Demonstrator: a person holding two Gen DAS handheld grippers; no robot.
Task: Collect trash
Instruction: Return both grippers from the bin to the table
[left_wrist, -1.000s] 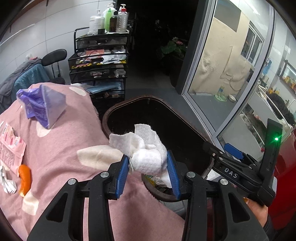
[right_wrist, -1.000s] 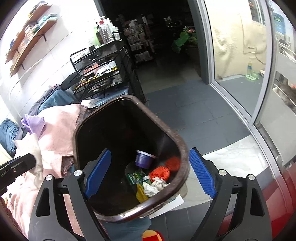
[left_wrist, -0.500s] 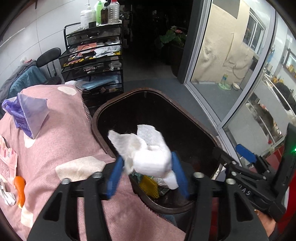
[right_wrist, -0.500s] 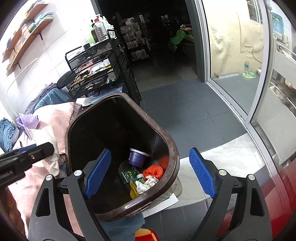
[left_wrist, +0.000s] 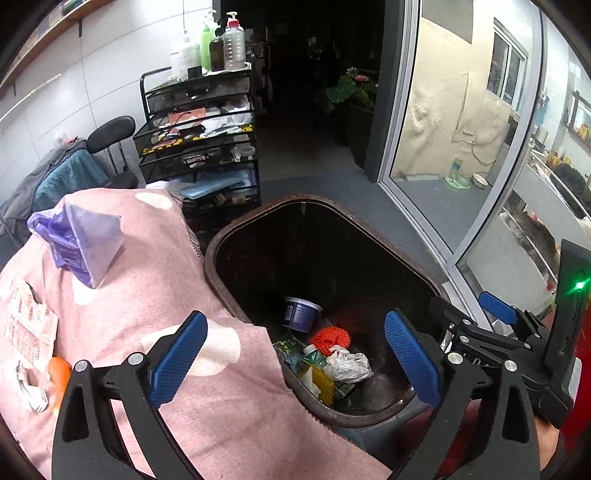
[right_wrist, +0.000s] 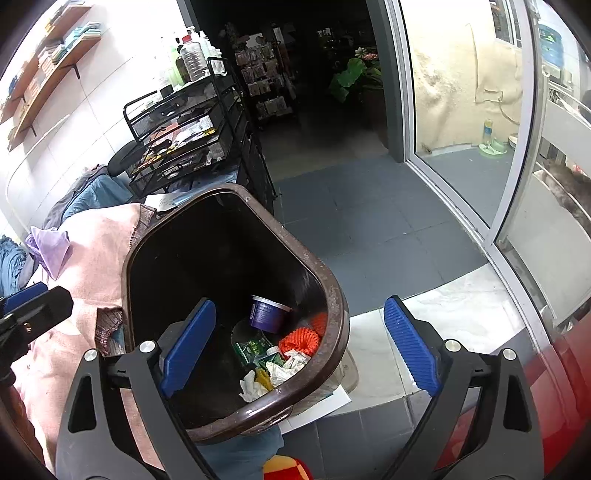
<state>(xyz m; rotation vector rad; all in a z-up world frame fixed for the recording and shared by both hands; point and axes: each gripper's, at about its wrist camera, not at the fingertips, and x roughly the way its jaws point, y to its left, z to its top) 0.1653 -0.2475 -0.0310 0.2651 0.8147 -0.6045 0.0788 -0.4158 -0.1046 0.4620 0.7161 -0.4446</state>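
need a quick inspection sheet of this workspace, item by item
surface: pink cloth with pale patches covering the table, beside the bin.
job's things: brown trash bin holding a purple cup, orange netting, green wrappers and crumpled white paper.
clutter: purple plastic bag, printed packet, orange peel and foil scrap lying on the cloth.
grippers: left claw open, empty, over the bin; right claw open, empty.
cables: nothing seen.
surroundings: black wire rack with bottles, chair, glass door, grey tiled floor.
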